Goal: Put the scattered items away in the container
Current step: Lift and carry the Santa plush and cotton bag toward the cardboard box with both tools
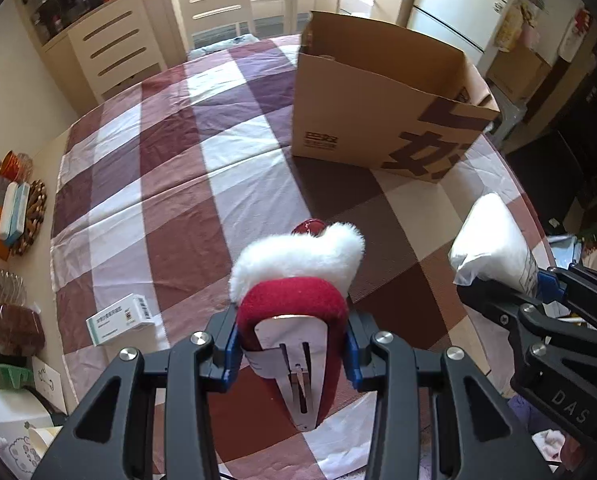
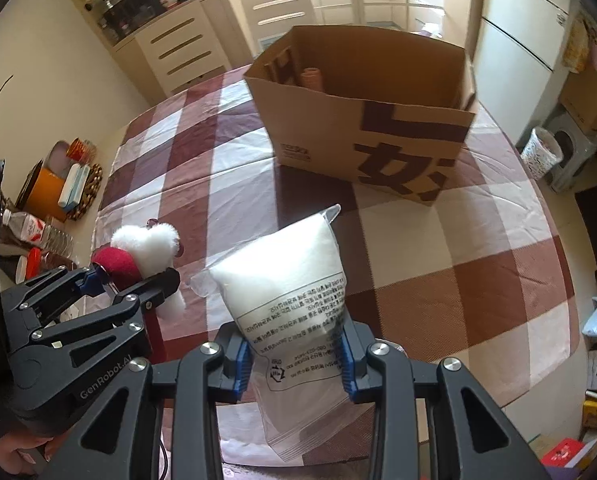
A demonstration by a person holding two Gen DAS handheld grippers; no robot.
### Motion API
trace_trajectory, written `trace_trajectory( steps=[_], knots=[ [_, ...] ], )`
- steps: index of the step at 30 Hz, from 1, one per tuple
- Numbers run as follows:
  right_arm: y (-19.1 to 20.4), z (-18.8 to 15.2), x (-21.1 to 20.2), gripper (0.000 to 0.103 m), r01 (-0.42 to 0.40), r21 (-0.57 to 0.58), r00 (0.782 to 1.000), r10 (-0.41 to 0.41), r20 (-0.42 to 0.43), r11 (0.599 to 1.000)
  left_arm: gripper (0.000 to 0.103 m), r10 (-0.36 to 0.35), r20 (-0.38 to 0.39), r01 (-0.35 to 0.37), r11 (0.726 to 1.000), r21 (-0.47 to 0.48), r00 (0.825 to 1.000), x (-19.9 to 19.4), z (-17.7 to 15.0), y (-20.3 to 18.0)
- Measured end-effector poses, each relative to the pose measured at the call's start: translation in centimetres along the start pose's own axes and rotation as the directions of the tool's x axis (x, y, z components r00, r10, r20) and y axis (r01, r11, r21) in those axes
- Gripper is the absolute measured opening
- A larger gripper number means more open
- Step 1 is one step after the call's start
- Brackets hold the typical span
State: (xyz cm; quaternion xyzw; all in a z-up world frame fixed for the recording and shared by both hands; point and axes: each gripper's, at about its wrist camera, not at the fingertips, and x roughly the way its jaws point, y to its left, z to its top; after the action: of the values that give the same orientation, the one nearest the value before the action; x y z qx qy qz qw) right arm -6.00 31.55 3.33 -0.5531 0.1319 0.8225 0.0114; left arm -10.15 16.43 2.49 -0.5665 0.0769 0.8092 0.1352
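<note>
left tongs [image 1: 292, 354]: we see blue pads clamped on red hair clip with white fluffy trim [image 1: 298, 280], held above checked desk [image 1: 170, 184]. right tongs [image 2: 296, 360]: closed on clear bag of white granules [image 2: 290, 280], lifted upright. cardboard box [image 2: 362, 120] stands open on desk ahead of both, something tan inside near its back wall. small white medicine box [image 1: 120, 318] lies on cloth left of left tongs.
</note>
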Motion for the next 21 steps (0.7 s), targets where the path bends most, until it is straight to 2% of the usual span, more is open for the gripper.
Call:
trace_trajectory(
  steps=[21],
  knots=[
    [-4.1,0.2,-1.1,0.035,0.069,0.070,0.997,-0.071,0.027,0.995,0.040,-0.056,-0.037,0.059,0.994,0.097,0.998,1.7,0.9,-4.2]
  ],
)
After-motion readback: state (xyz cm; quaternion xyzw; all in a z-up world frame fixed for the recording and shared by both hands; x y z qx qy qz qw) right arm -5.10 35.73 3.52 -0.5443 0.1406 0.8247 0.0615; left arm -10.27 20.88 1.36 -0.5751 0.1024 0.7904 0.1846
